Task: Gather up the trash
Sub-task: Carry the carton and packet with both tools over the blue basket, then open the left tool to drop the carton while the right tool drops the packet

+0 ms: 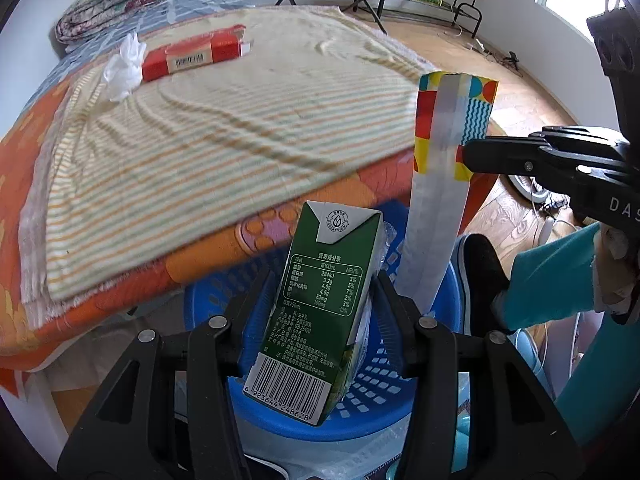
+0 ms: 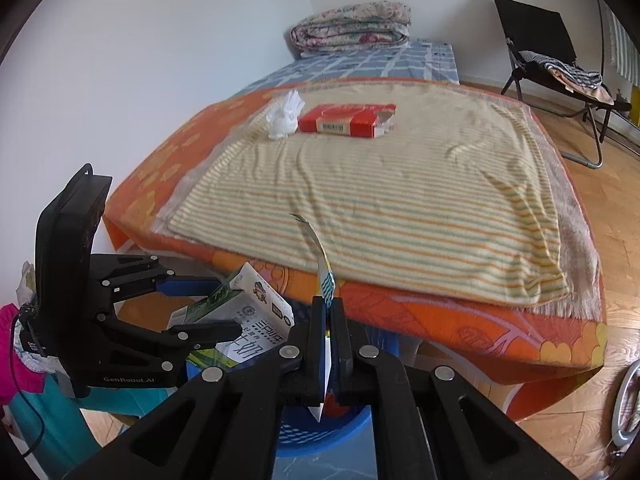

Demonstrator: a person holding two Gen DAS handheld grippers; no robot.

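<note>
My left gripper (image 1: 322, 280) is shut on a green milk carton (image 1: 320, 320), held upright over a blue plastic basket (image 1: 372, 392) on the floor by the bed. To its right, my right gripper (image 1: 466, 156) is shut on a long flat colourful wrapper (image 1: 440, 200) whose lower end hangs into the basket. In the right wrist view the wrapper (image 2: 322, 264) shows edge-on between the closed fingers of the right gripper (image 2: 328, 302). The left gripper (image 2: 226, 304) with the carton (image 2: 260, 304) is to the left, above the basket (image 2: 320, 436). A red box (image 2: 348, 118) and a crumpled white tissue (image 2: 284, 116) lie on the bed.
A striped blanket (image 2: 380, 200) covers the orange bed (image 2: 460, 332); a folded quilt (image 2: 352, 28) lies at its far end. A folding chair (image 2: 552, 64) stands on the wooden floor (image 2: 624, 220). A foot in a dark sock (image 1: 480, 272) is beside the basket.
</note>
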